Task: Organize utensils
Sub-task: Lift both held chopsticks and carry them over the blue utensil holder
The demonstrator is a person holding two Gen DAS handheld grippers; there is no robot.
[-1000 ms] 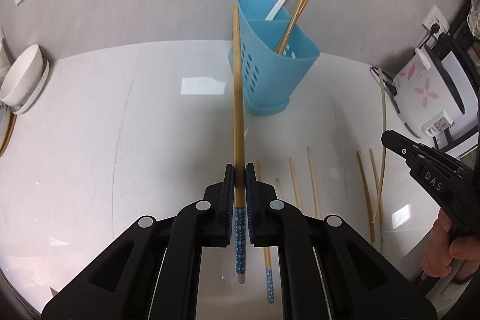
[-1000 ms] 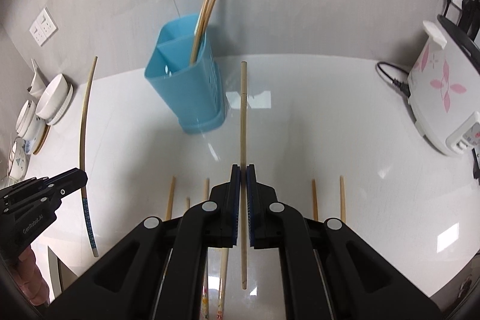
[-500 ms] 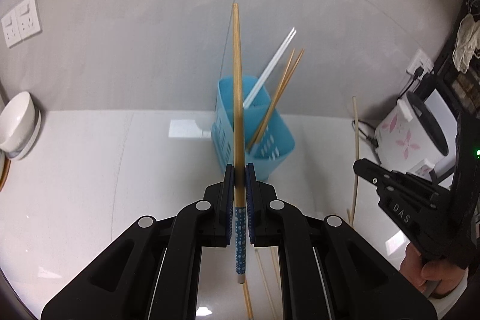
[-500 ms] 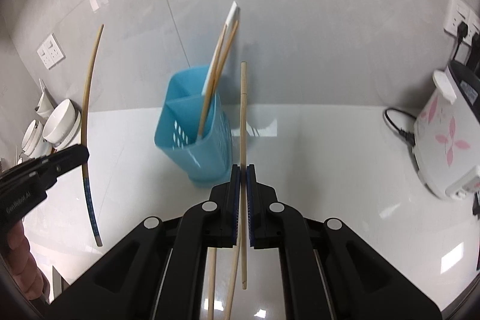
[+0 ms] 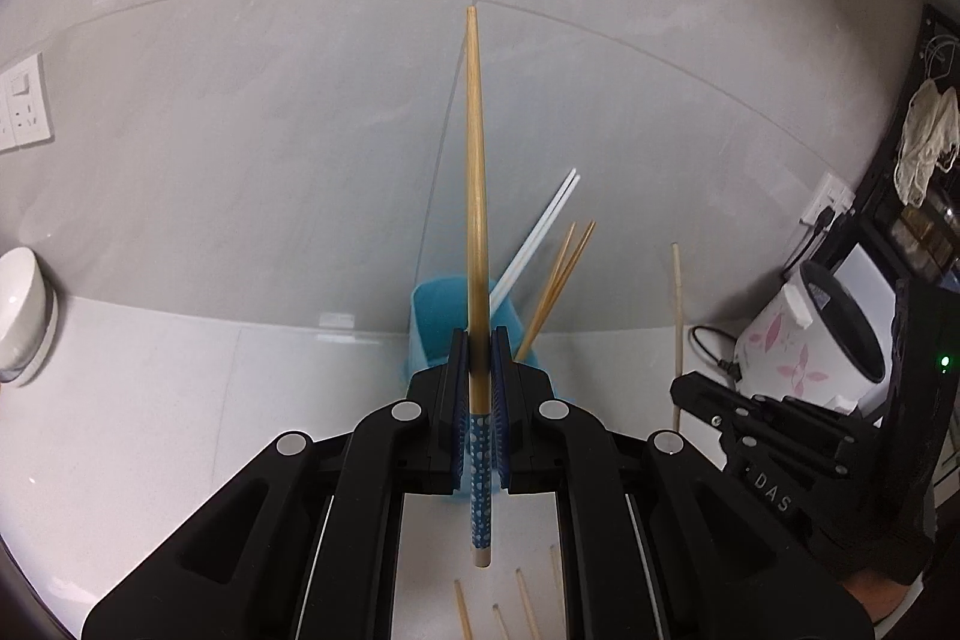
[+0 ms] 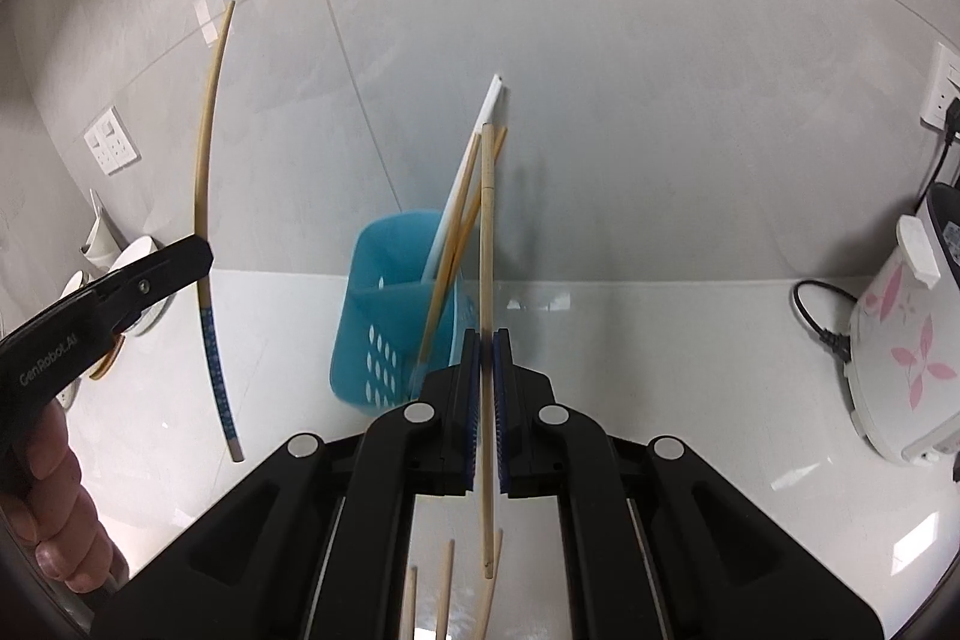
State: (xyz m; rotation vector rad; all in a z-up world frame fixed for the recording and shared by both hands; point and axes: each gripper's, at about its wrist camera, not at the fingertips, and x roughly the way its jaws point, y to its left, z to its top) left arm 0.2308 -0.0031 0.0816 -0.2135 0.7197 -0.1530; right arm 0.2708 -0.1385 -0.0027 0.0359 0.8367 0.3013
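Observation:
My left gripper (image 5: 480, 340) is shut on a wooden chopstick with a blue dotted end (image 5: 477, 196), held upright above the counter. In the right wrist view that same blue-ended chopstick (image 6: 207, 172) and left gripper (image 6: 198, 256) show at the left. My right gripper (image 6: 486, 340) is shut on a plain wooden chopstick (image 6: 487, 250), also seen as the plain chopstick (image 5: 677, 316) at the right of the left wrist view. A blue utensil holder (image 6: 390, 316) stands behind both, holding white and wooden chopsticks. The blue holder (image 5: 435, 322) is partly hidden by my left fingers.
Several loose chopsticks (image 6: 444, 586) lie on the white counter (image 6: 660, 340) below my grippers. A white rice cooker with pink flowers (image 6: 906, 352) stands at the right, its cord running to a wall socket. White bowls (image 5: 21, 310) are stacked at the left. A person's hand (image 6: 54, 490) holds the left gripper.
Both grippers have risen from the counter with their chopsticks and tilted up. The holder now sits lower in both views and more wall shows.

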